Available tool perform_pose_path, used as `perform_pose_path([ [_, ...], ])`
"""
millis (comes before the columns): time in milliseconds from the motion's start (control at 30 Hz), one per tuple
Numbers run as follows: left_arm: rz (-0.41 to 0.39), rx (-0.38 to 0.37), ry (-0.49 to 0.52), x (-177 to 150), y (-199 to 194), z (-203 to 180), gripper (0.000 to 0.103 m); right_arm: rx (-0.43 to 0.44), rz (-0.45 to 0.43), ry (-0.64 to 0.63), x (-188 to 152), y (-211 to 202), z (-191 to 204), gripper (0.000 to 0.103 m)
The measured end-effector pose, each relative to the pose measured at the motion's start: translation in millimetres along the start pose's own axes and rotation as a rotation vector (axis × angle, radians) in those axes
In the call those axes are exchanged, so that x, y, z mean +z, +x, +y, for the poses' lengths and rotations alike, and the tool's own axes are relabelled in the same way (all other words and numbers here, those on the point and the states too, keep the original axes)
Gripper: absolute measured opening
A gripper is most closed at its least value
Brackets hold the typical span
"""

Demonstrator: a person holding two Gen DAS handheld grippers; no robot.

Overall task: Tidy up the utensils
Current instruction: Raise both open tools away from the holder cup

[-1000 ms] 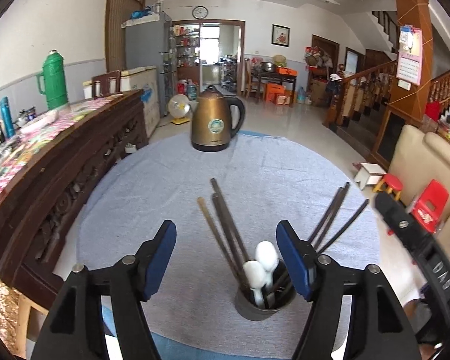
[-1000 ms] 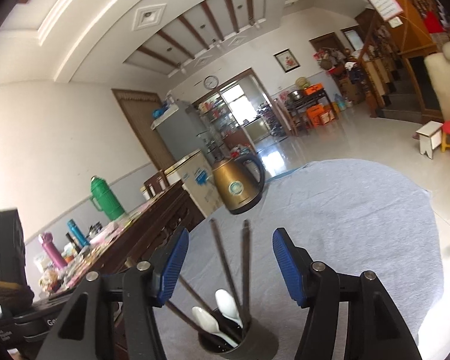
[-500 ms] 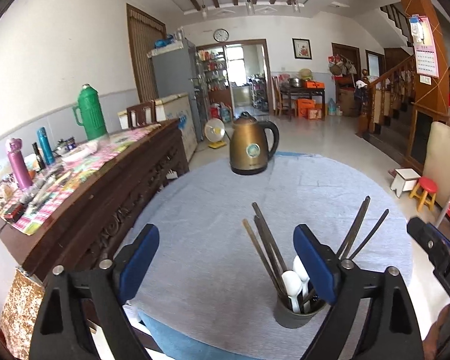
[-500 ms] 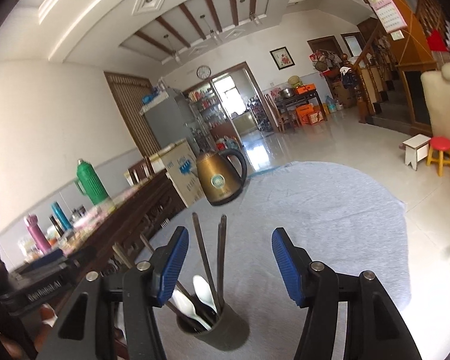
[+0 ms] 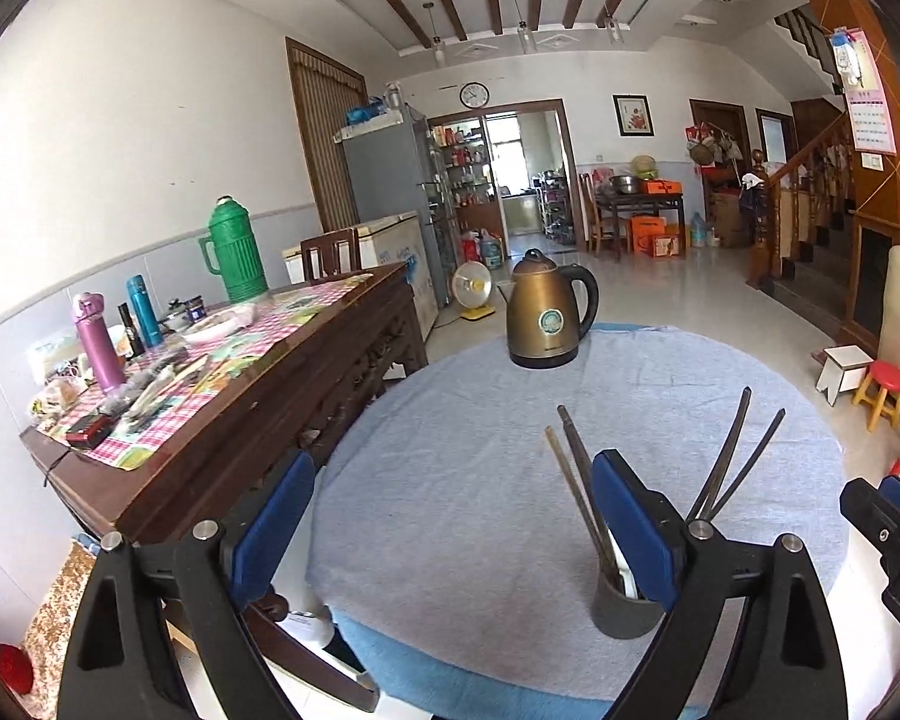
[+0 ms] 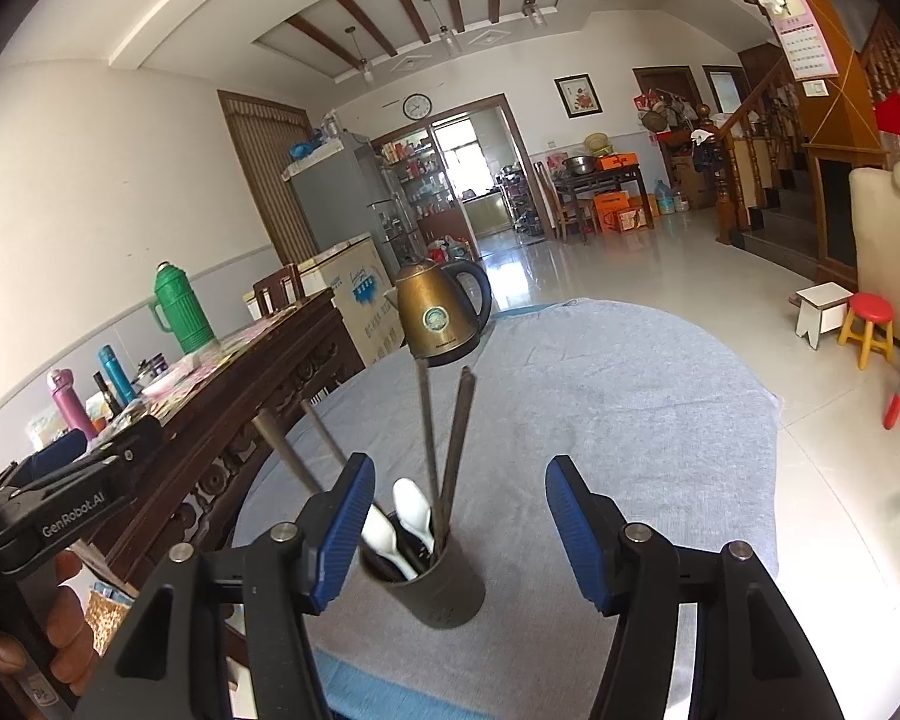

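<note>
- The left claw [image 5: 450, 522] is standing wide apart with nothing between its blue pads, hovering over the near edge of the round surface [image 5: 480, 450].
- The right claw [image 6: 456, 525] is opening, its jaws apart and gripping nothing; it is hanging just above and in front of the utensil cup [image 6: 432, 591].
- The dark cup is standing upright near the surface's front edge, holding several chopsticks [image 6: 444, 444] leaning outward and two white spoons [image 6: 414, 513].
- No loose utensils are showing on the grey cloth, so the sorting is looking finished, with only pulling the claws clear left.
- A bronze kettle [image 5: 543, 321] is sitting well apart at the far edge.
- Open cloth is lying all around the cup; a cluttered wooden sideboard [image 5: 240, 384] is crowding the left side.
</note>
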State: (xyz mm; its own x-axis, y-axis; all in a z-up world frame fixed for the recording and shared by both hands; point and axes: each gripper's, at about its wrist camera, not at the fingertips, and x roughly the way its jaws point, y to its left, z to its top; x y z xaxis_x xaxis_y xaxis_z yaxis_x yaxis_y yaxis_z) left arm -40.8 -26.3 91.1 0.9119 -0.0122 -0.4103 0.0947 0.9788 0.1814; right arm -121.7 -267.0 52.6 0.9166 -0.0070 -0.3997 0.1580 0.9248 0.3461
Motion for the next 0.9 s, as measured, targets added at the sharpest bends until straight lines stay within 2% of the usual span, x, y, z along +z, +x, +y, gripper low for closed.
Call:
perform_pose_path([
  [100,0.004,0.008,0.005,-4,-6,5,0.094,-0.002,0.016,0.001,-3,-8,5,0.068],
  [400,0.058,0.048,-0.011,-19,-12,19,0.094,-0.046,0.109,0.011,-27,-9,13,0.07],
  [500,0.068,0.036,0.003,-25,-16,19,0.094,-0.062,0.124,0.014,-33,-12,12,0.07],
  [667,0.055,0.037,0.036,-31,-25,19,0.094,-0.079,0.098,-0.001,-35,-20,22,0.07],
  [900,0.033,0.043,0.03,-35,-33,25,0.094,-0.084,0.064,-0.021,-33,-24,35,0.07],
])
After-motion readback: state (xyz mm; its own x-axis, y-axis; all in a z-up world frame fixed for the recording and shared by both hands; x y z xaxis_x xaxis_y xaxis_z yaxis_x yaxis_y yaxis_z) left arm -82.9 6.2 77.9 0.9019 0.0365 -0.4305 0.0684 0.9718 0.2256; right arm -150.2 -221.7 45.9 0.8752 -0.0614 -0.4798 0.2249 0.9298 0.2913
